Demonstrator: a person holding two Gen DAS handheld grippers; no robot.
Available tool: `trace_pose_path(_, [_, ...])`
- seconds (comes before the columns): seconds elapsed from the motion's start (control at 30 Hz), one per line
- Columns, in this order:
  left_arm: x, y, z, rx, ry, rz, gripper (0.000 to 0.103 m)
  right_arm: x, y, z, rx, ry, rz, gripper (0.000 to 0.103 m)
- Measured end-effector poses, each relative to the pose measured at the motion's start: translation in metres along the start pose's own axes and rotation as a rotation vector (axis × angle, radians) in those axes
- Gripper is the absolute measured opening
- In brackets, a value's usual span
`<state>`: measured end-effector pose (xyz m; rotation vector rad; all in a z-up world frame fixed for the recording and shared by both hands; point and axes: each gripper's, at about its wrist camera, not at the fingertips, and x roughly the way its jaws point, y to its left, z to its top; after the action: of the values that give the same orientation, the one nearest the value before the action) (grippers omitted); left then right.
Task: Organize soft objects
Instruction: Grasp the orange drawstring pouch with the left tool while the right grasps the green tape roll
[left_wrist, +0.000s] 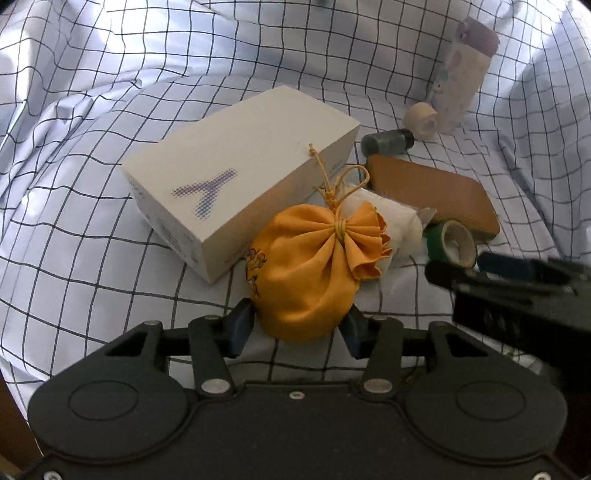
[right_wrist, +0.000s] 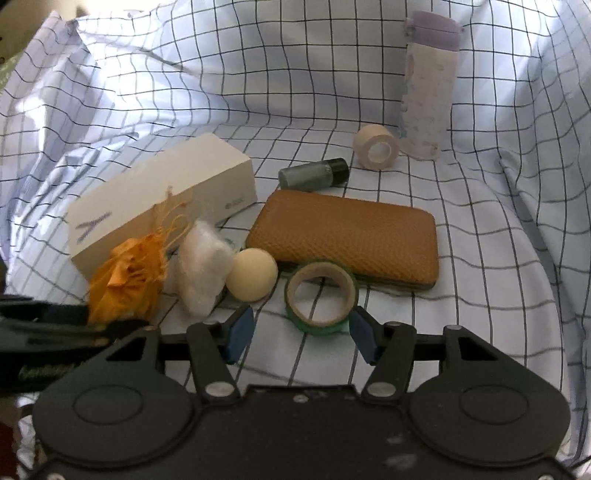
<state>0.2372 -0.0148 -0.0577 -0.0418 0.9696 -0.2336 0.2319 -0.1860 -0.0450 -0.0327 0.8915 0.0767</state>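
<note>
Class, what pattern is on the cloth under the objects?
Black grid lines on white cloth, clearest in the right wrist view.

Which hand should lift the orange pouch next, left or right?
Left. The left gripper already has its blue pads against both sides of the orange pouch. The right gripper sits around the green tape roll, with the pouch off to its left.

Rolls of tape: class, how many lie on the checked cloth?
2. A green roll of tape lies before the tan textured case; a beige roll of tape lies beside the white-and-lilac bottle. Others may be hidden.
</note>
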Motion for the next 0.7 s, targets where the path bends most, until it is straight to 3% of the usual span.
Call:
trace_pose_path(0.17, [-0.001,-0.004,-0.001,0.031,-0.013,0.012,0.05,0.014,-0.003,0.007,0.018,0.015,-0.007,0.057])
trace_pose_path(0.23, [-0.001,-0.005,-0.001,0.035,-0.016,0.002,0.055,0.019,-0.005,0.008,0.035,0.024,-0.003,0.057])
trace_pose_path(0.3, [-0.001,-0.005,-0.001,0.027,-0.017,-0.02,0.067,0.022,-0.005,0.008,0.042,0.031,0.002,0.047])
trace_pose_path(0.33, [-0.002,-0.004,-0.001,0.021,-0.021,-0.025,0.07,0.023,-0.005,0.007,0.043,0.029,0.004,0.047])
trace_pose_path(0.7, [-0.002,0.01,0.008,-0.15,-0.035,-0.061,0.084,0.006,-0.017,-0.005,0.052,0.01,0.002,0.047])
